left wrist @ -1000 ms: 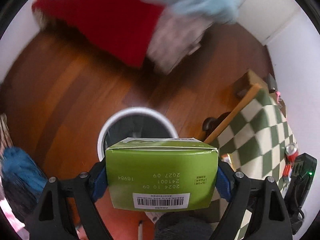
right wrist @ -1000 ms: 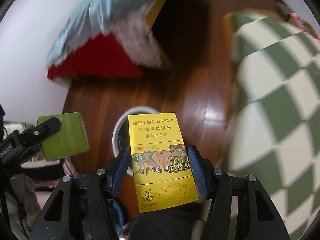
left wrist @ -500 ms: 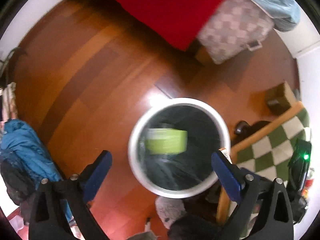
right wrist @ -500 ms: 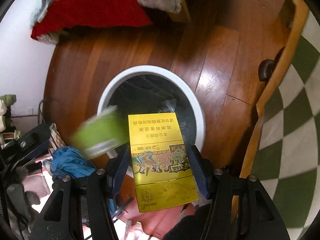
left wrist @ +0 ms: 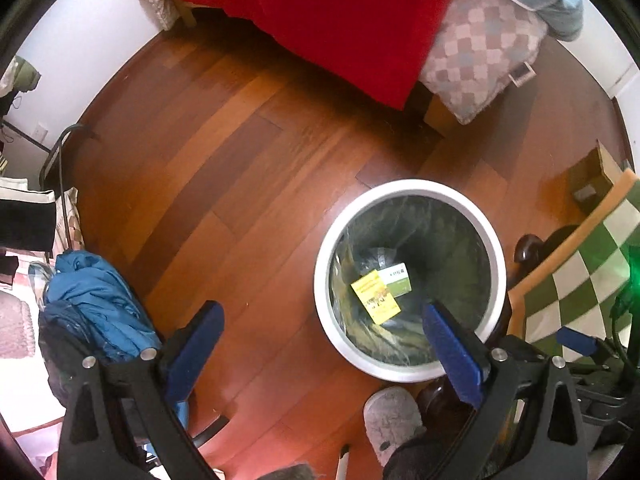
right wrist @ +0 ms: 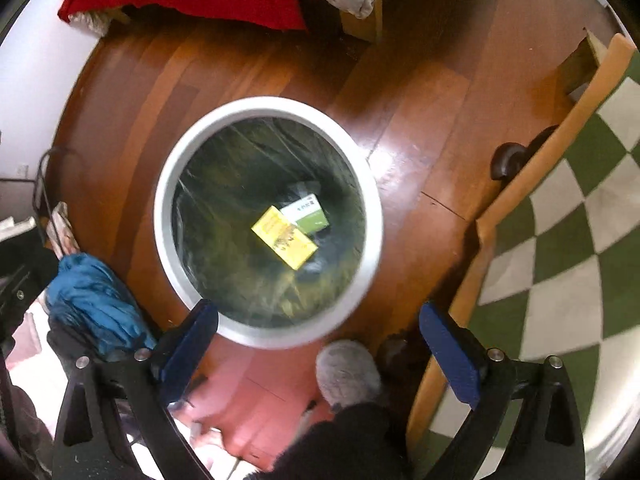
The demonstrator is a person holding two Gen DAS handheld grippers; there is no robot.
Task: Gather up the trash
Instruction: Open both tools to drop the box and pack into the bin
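The left gripper (left wrist: 322, 336) stands wide with nothing between its blue-padded fingers (left wrist: 452, 350), pointing down at the wooden plank floor (left wrist: 224, 168). The right gripper (right wrist: 318, 338) is just spreading its jaws to full width, and nothing is between them either.

Below both sits the round white-rimmed waste bin lined with a dark plastic bag (right wrist: 168, 184). It lies directly under the right gripper and a little to the right of the left one. At the bottom of the bin lie the flat yellow printed carton (right wrist: 283, 237) and the green-and-white cardboard box (right wrist: 306, 213), the yellow one nearer and partly overlapping the green one. In the left wrist view they show as the same pair, yellow (left wrist: 375, 295) over green (left wrist: 397, 279).

So both pieces of trash carried here are judged delivered, and both hands are free. Further out, at the right edge, is a green-and-white checkered cloth on a wood-edged table (right wrist: 560, 216); whether more trash waits there cannot be told. A grey fuzzy slipper (right wrist: 346, 372) stands near the bin.
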